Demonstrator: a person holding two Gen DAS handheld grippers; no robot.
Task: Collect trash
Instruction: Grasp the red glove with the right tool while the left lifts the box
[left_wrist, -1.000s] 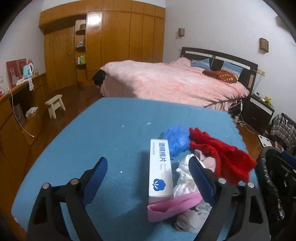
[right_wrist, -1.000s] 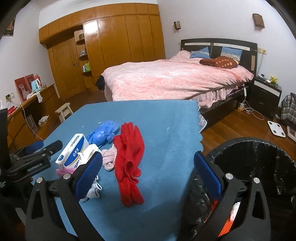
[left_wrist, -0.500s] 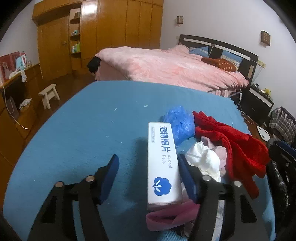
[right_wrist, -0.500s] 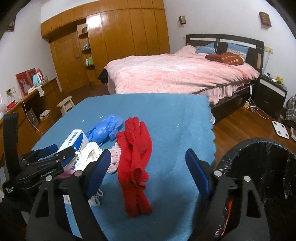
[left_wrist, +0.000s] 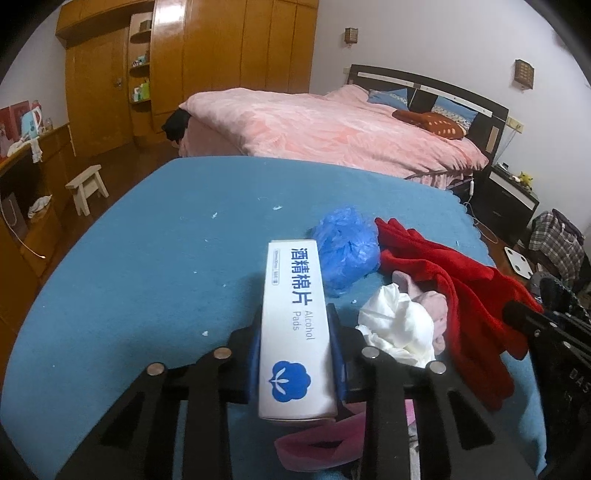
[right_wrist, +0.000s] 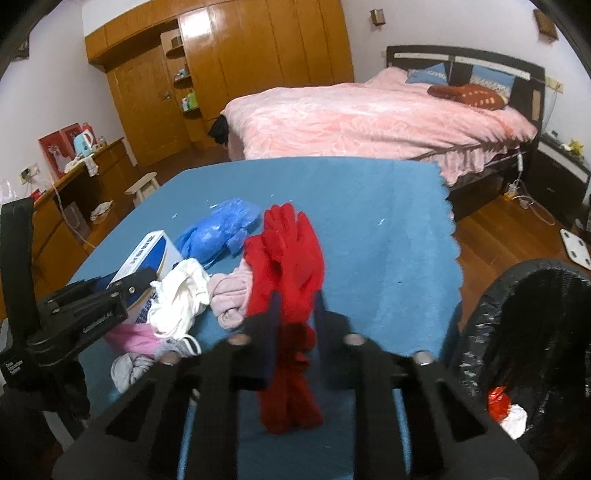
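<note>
A blue-covered tabletop (left_wrist: 147, 258) is carrying a small heap of items near its right edge. The left gripper (left_wrist: 295, 343) is closing its jaws on a white box of alcohol pads (left_wrist: 293, 314), with its blue pads pressing against the box's two long sides; the box is lying on the tabletop at the left of the heap. Just beyond the box, a crumpled blue plastic bag (left_wrist: 347, 247) is lying. To the right of the box, a white crumpled cloth (left_wrist: 399, 328) is resting against a pale pink cloth (right_wrist: 231, 295). The right gripper (right_wrist: 295, 306) is pinching a red glove (right_wrist: 288, 258), its jaws nearly together on the fabric; the glove is stretching toward the tabletop's near edge. A black-lined trash bin (right_wrist: 517, 332) is standing beside the tabletop's right edge, already holding some red and white scraps. A pink bed (left_wrist: 332, 129) is standing beyond the far edge.
</note>
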